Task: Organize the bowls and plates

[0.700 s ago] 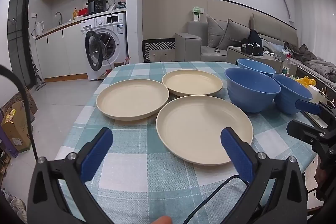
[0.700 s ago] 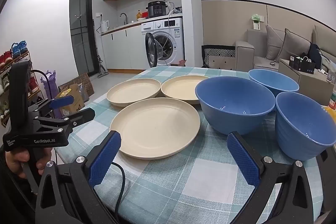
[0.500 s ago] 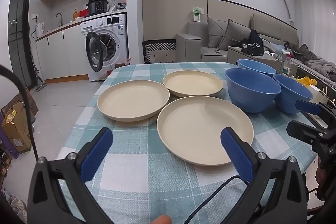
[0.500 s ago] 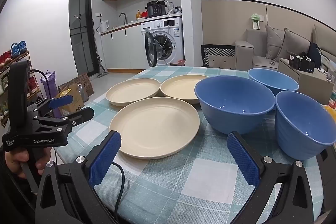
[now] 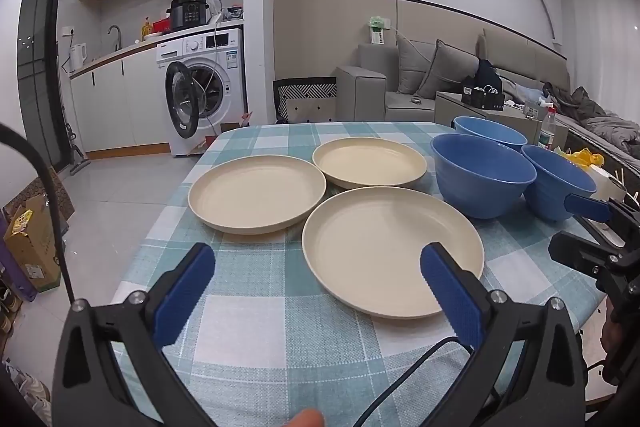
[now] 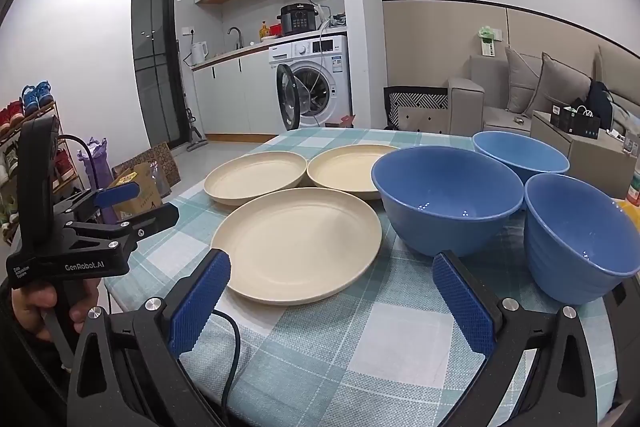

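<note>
Three cream plates lie on the checked tablecloth: a near plate (image 5: 390, 251) (image 6: 296, 243), a left plate (image 5: 256, 193) (image 6: 256, 177) and a far plate (image 5: 370, 163) (image 6: 344, 171). Three blue bowls stand to their right: a large bowl (image 5: 482, 175) (image 6: 446, 199), a far bowl (image 5: 490, 133) (image 6: 520, 155) and a near right bowl (image 5: 558, 183) (image 6: 580, 231). My left gripper (image 5: 316, 291) is open and empty, at the near plate's front edge. My right gripper (image 6: 332, 301) is open and empty, before the near plate and large bowl.
The table (image 5: 280, 331) has its left edge next to open floor. A washing machine (image 5: 204, 91) with its door open stands behind. A grey sofa (image 5: 420, 83) and a side table with clutter (image 5: 488, 103) are at the back right.
Both grippers have drifted slightly; the plates and bowls sit a touch lower and nearer in view. Nothing was taken hold of or moved.
</note>
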